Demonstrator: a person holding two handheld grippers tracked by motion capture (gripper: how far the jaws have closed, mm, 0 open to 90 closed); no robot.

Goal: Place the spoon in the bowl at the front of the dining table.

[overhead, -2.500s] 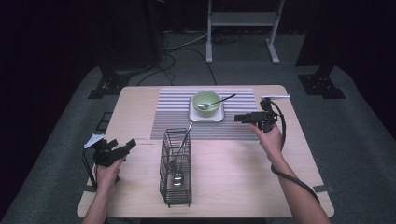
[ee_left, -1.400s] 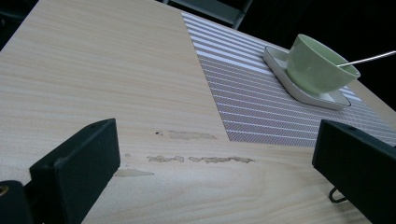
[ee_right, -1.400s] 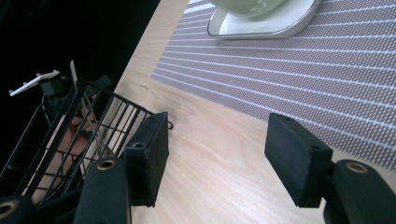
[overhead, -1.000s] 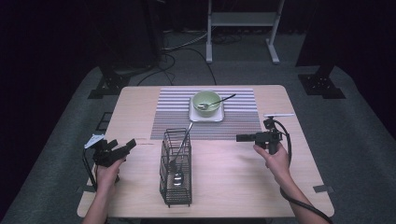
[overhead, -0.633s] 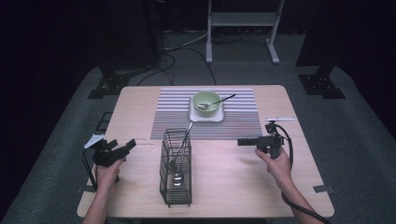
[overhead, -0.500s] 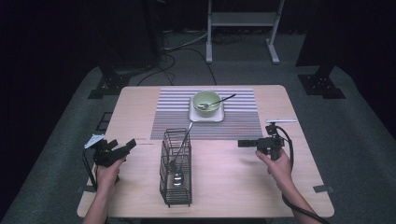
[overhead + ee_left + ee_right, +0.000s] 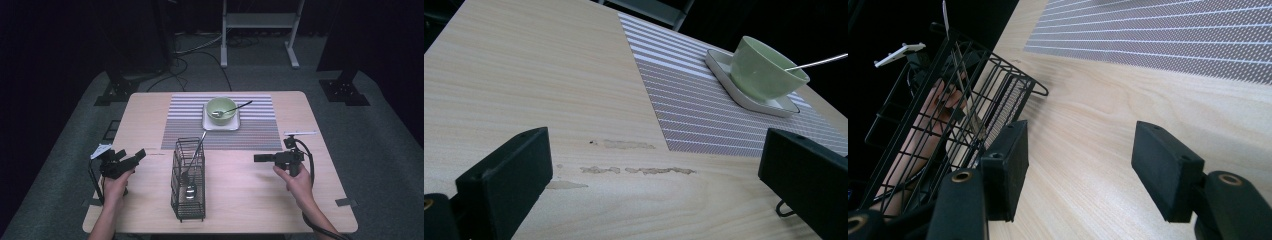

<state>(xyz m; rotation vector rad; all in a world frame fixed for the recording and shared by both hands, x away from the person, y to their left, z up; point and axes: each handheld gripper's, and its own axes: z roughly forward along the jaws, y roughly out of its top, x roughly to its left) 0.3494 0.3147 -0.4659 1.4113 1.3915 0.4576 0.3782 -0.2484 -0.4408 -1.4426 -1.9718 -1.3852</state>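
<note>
A green bowl (image 7: 221,107) with a metal spoon (image 7: 236,106) in it stands on a white square saucer (image 7: 221,124) on the striped placemat (image 7: 260,131). A black wire basket (image 7: 189,181) stands at the front middle, and a second spoon (image 7: 193,162) leans inside it. My left gripper (image 7: 140,154) rests at the front left, open and empty, facing the bowl (image 7: 764,70). My right gripper (image 7: 258,158) hovers low at the right and points left at the basket (image 7: 948,110). It is open with bare table between its jaws.
The wooden table (image 7: 150,115) has a scuffed patch (image 7: 634,170) just before the left gripper (image 7: 656,150). Through the basket's wires the right gripper view shows the other hand (image 7: 923,137). A white strip (image 7: 300,133) lies near the right edge. Dark floor surrounds the table.
My right gripper has drawn back from beside the bowl toward the front of the table, still open and empty. The left gripper, bowl and basket have stayed put.
</note>
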